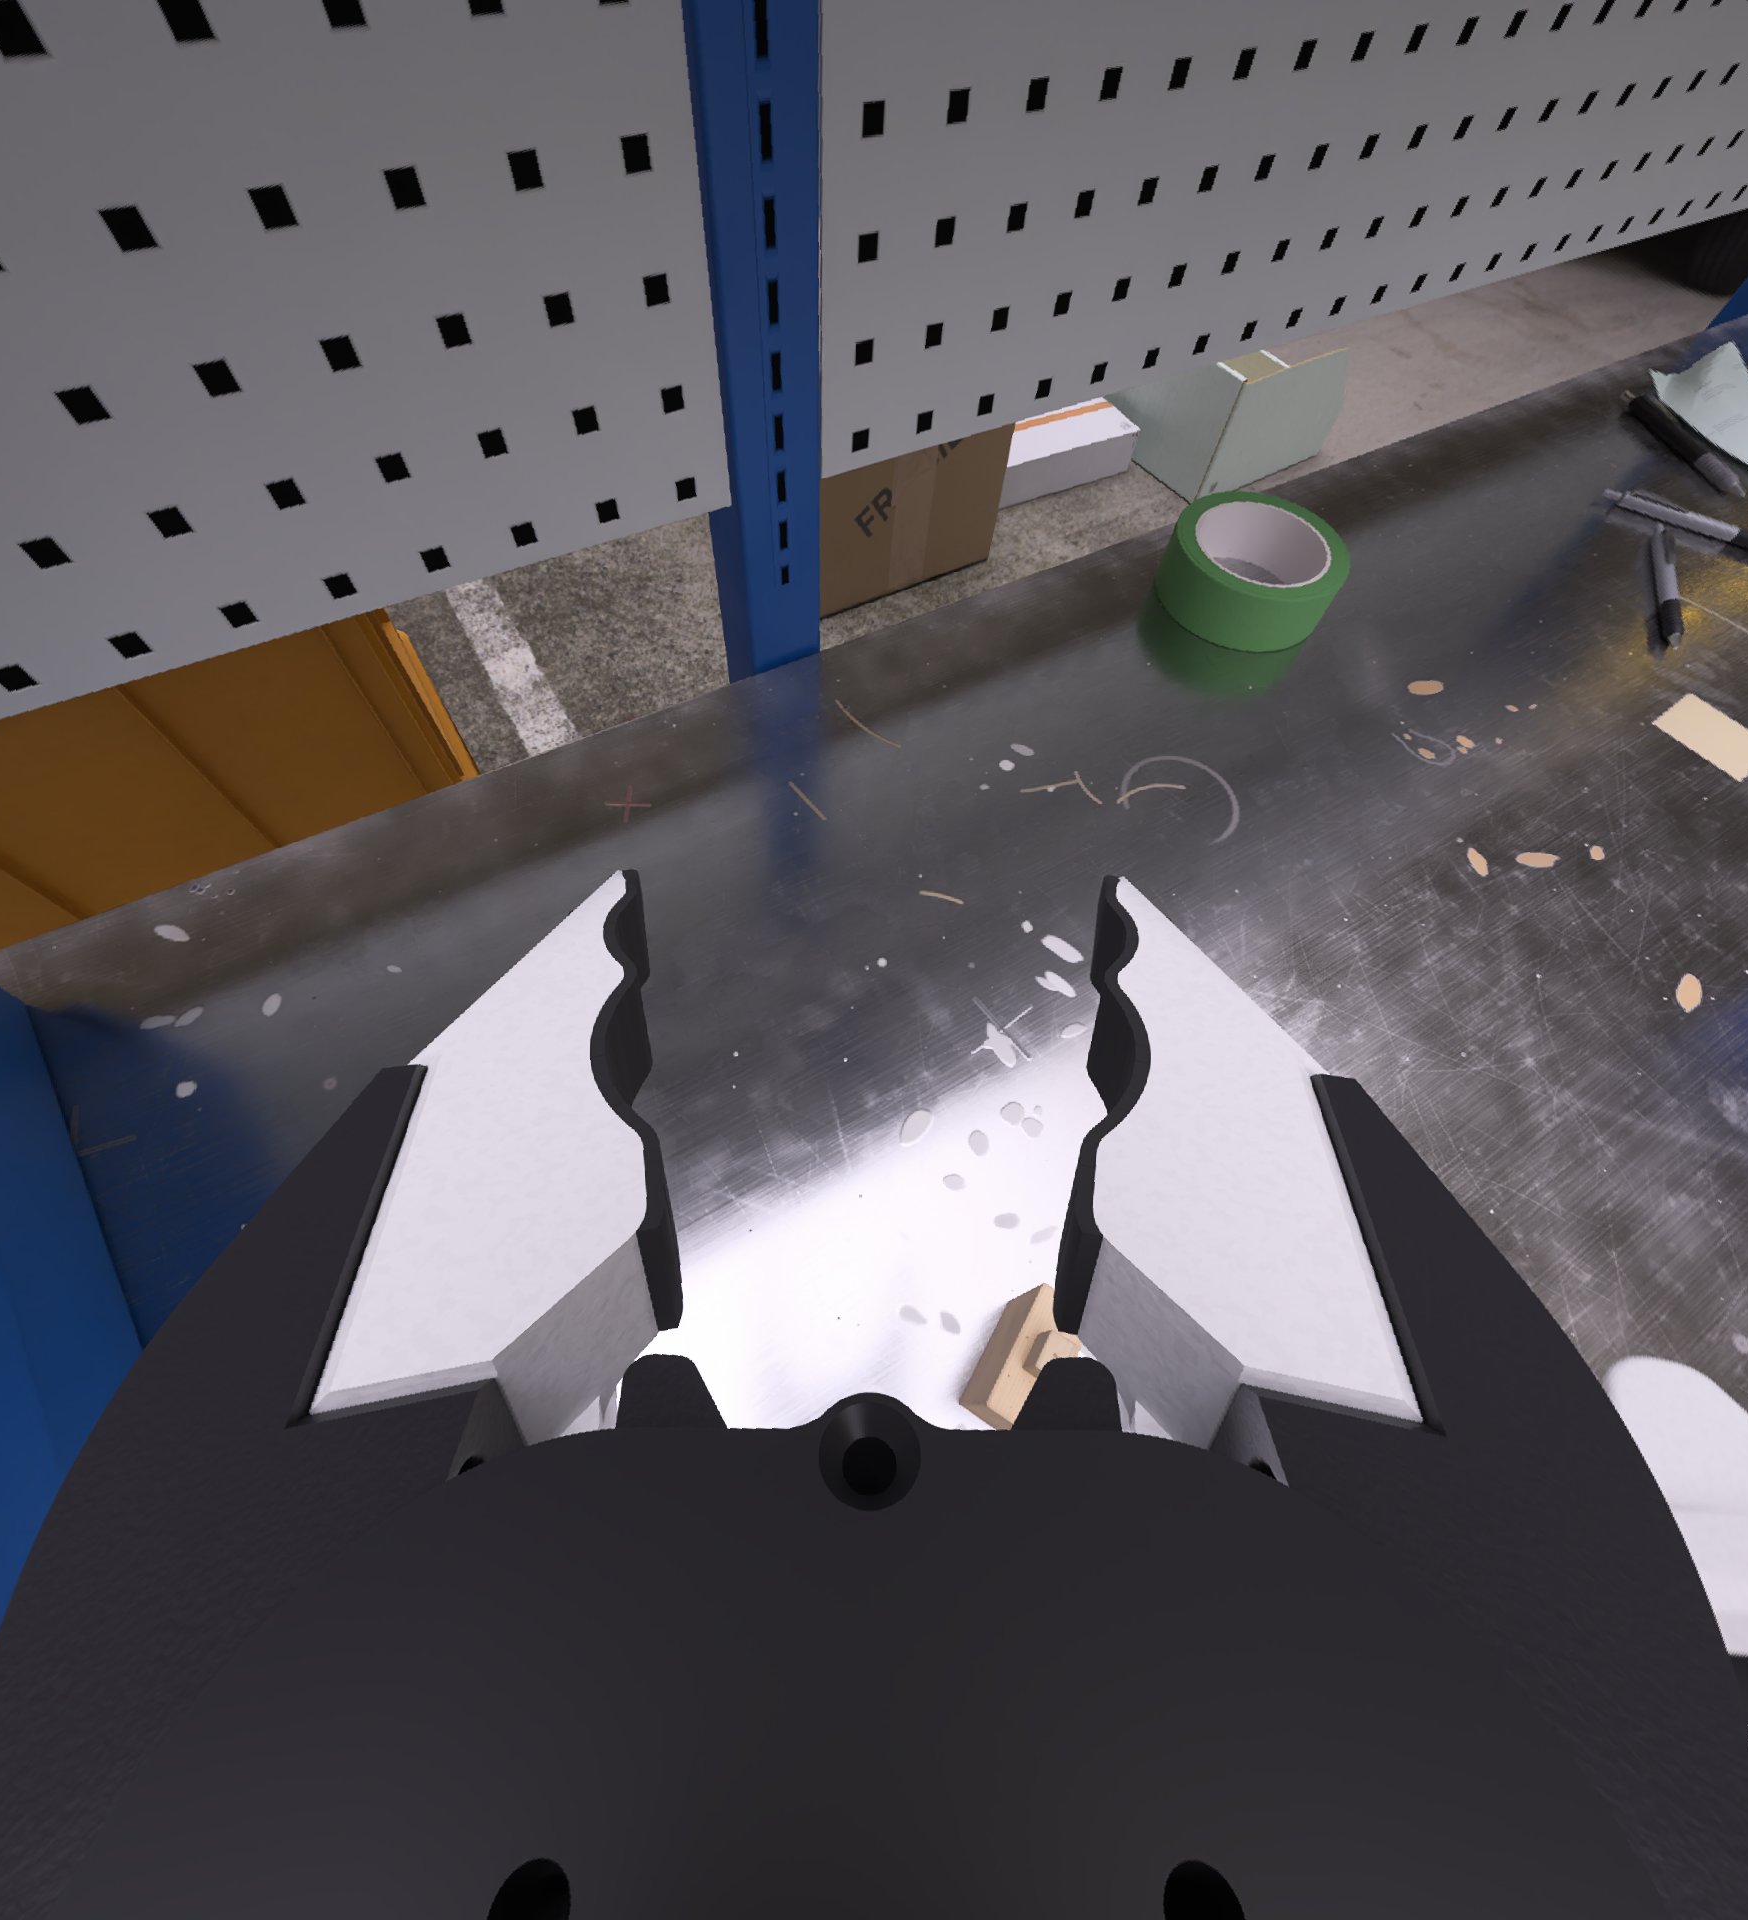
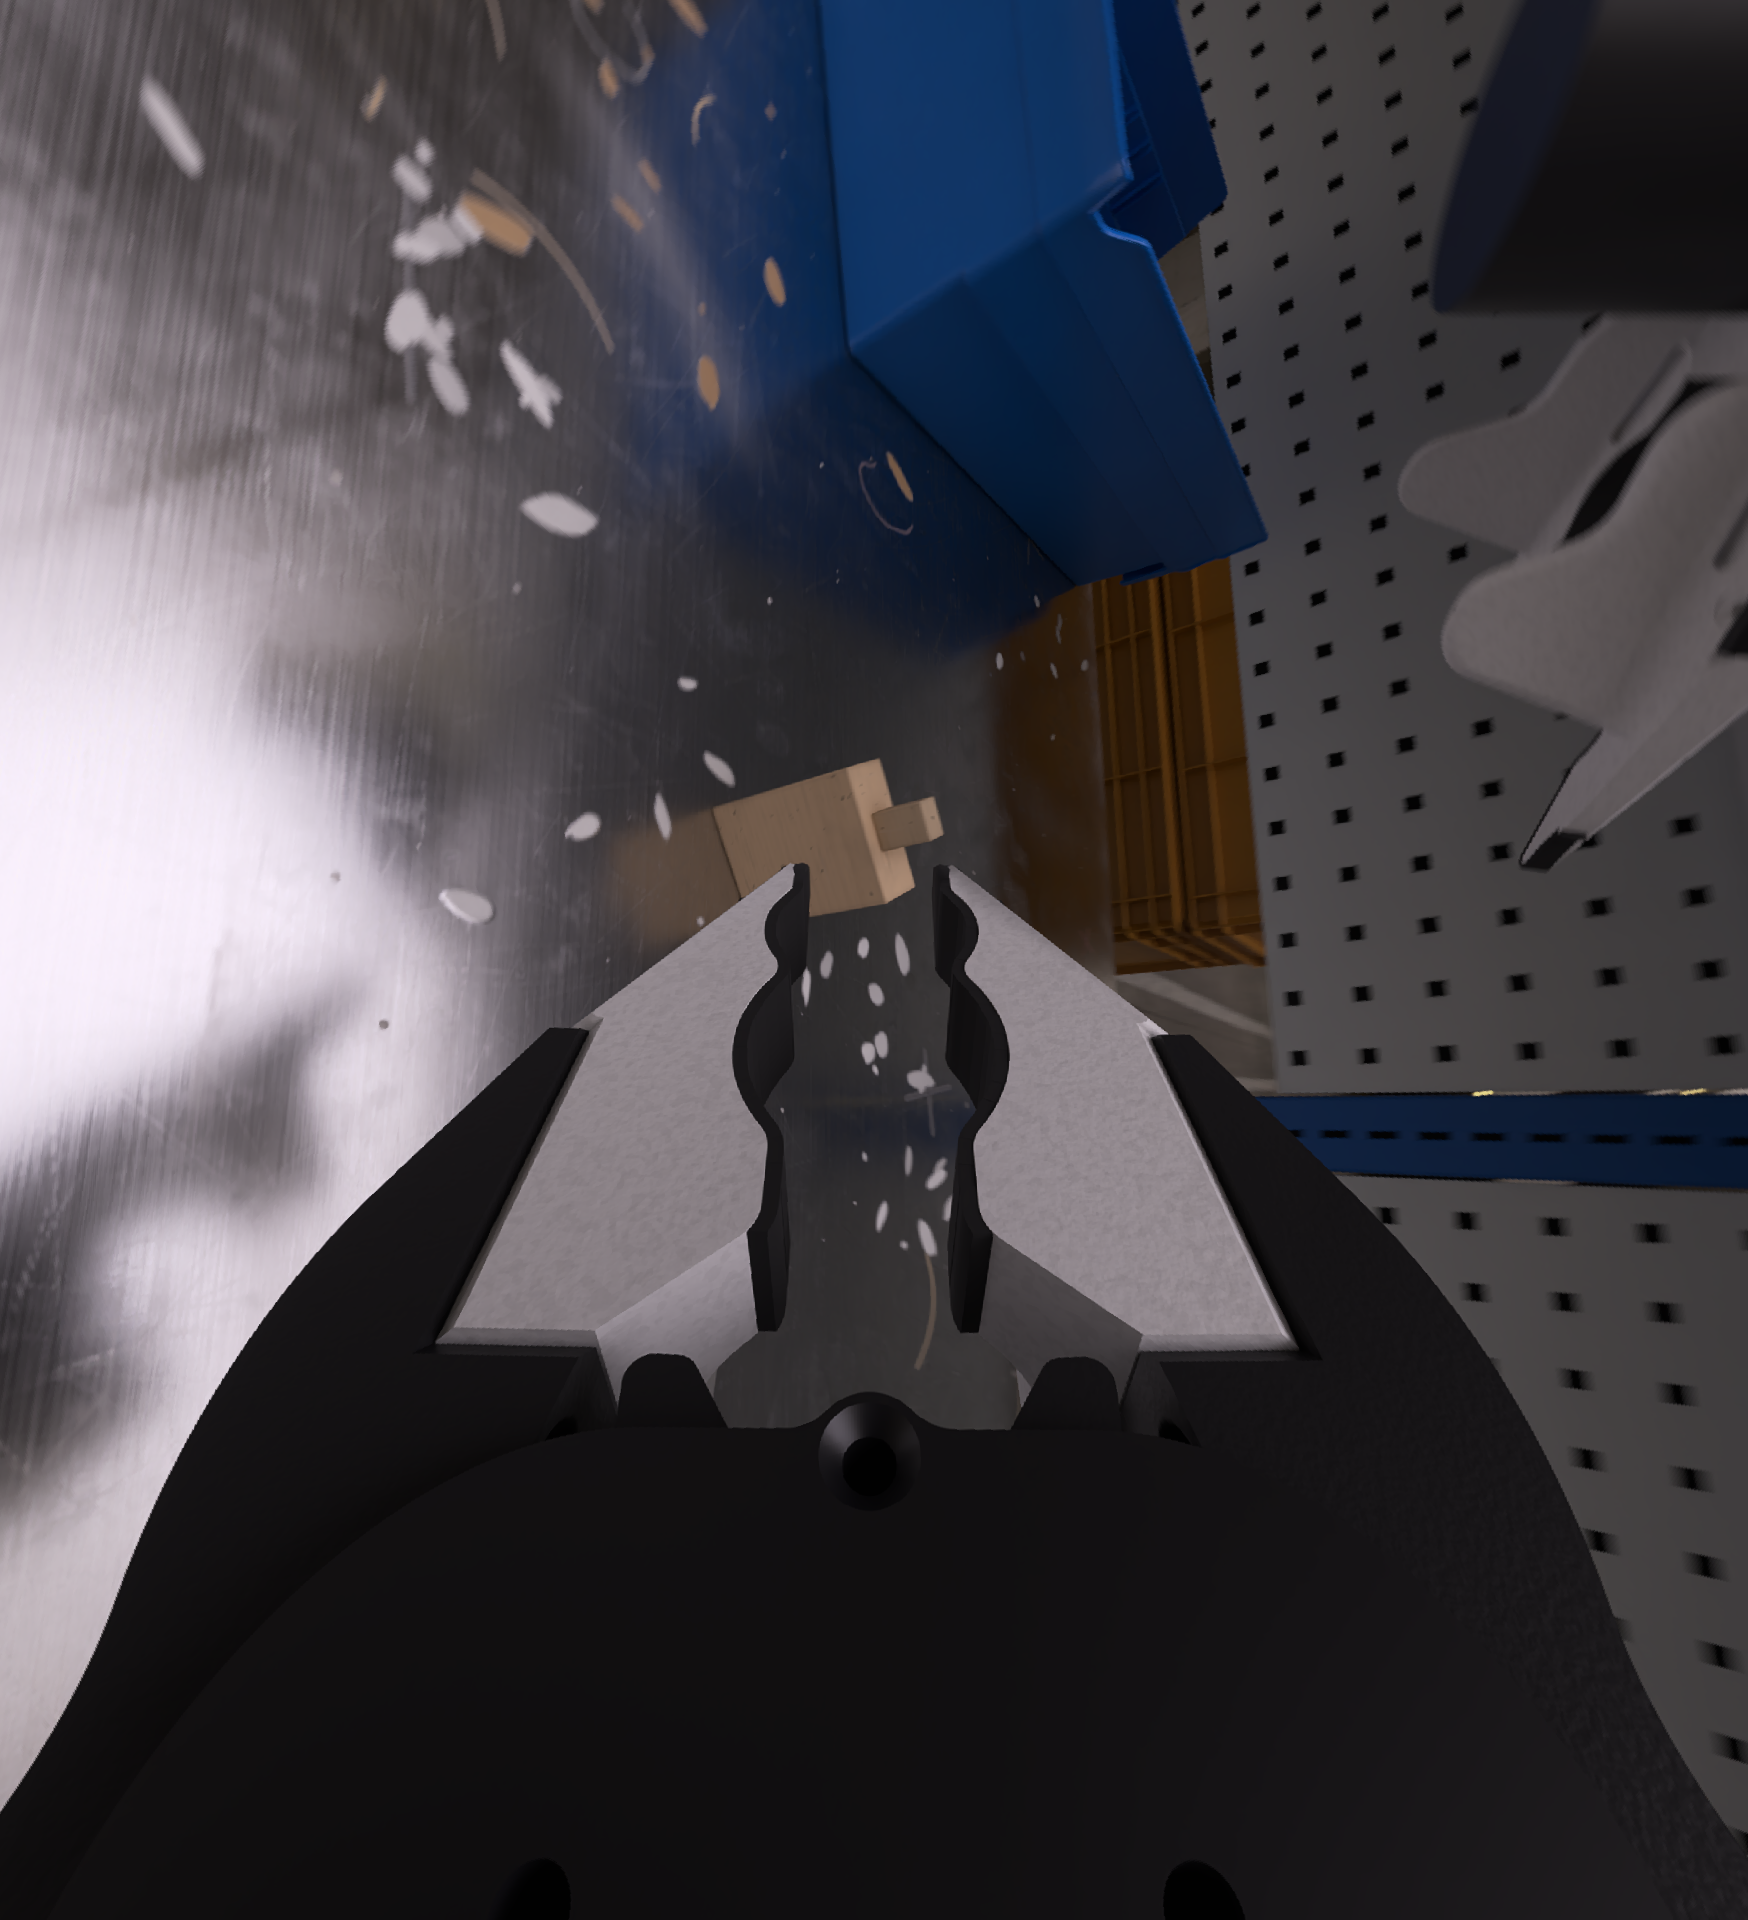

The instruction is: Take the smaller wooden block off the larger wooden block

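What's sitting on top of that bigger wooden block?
A smaller wooden block sits on the larger wooden block, touching its top face. How they join is hidden where they meet.

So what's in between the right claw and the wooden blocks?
Nothing solid. In the right wrist view, the right claw points at the larger wooden block, with the smaller wooden block on it. Only bare metal table with paint flecks shows between.

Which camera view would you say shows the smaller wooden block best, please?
The right wrist view: the smaller wooden block sits unobstructed on the larger wooden block, just beyond the fingertips. The left wrist view shows it only partly, low behind a finger.
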